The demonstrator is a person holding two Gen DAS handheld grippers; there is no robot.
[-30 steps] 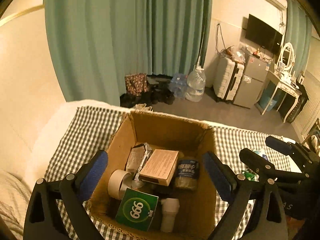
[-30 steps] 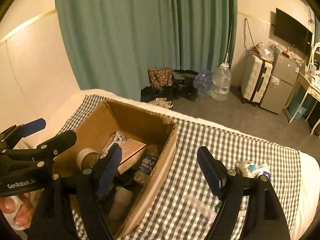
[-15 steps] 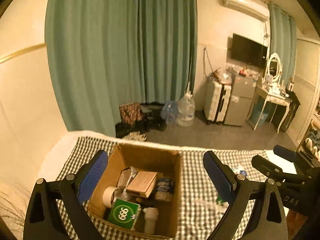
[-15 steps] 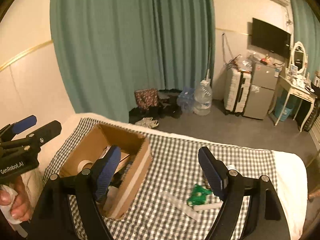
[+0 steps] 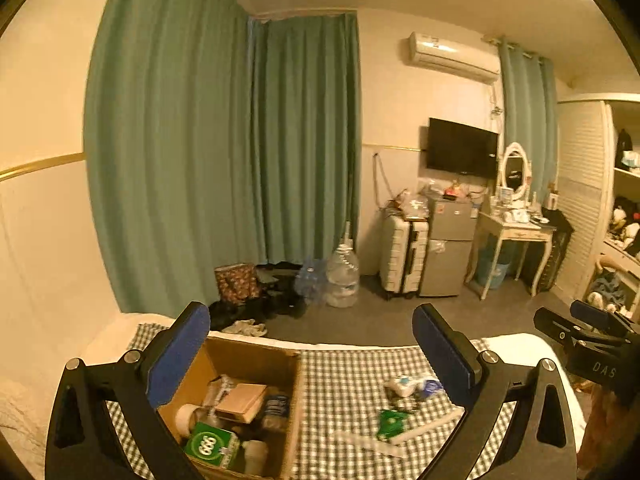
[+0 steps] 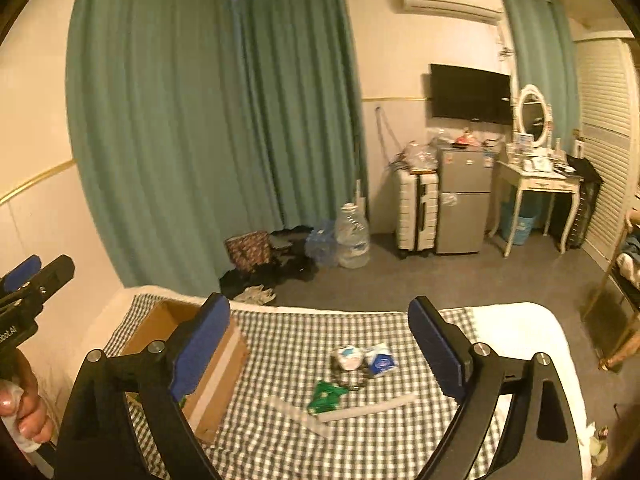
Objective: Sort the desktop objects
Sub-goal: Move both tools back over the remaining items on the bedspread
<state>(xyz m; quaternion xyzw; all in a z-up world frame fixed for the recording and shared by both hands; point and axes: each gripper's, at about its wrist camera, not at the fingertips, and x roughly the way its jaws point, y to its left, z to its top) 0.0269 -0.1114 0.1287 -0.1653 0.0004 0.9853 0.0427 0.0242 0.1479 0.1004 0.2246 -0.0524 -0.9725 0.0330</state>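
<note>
While several things already sit in the cardboard box [image 5: 256, 364], a small heap of loose items waits on the checked cloth [image 6: 288, 344] to its right: a green packet [image 6: 326, 394], a round white tub [image 6: 347, 358], a white and blue packet [image 6: 380, 362], and 2 long pale strips [image 6: 368, 410] lying crossed near the front. By the look of them all of these are light. The green packet seems thin and crinkly, so it would likely slide or buckle unless pinched across its flat middle. The tub looks stiffer and rounder, best taken across its sides. The strips are narrow and flat against the cloth, probably the hardest to lift, and an end hanging over another item would be the place to catch one. What the strips are made of I cannot tell.

Inside the box a green carton marked 666 [image 5: 212, 446], a roll of tape [image 5: 186, 416] and a brown carton [image 5: 242, 398] lie packed close, with little spare floor left.

Both tools hang above the bed with nothing in them. The left gripper [image 5: 310, 354] stands wide, framing the box and the cloth. The right gripper [image 6: 318, 346] is opening, its jaws spreading wider, nothing between them but air above the heap.

That cloth covers a soft white bed [image 6: 520, 328], so pressing down will sink rather than brace. Beyond are green curtains [image 6: 200, 120], a grey floor, a water jug [image 6: 352, 236], a suitcase [image 6: 416, 208], a small fridge [image 6: 464, 200], a wall television [image 6: 470, 94] and a dressing table [image 6: 536, 178]
</note>
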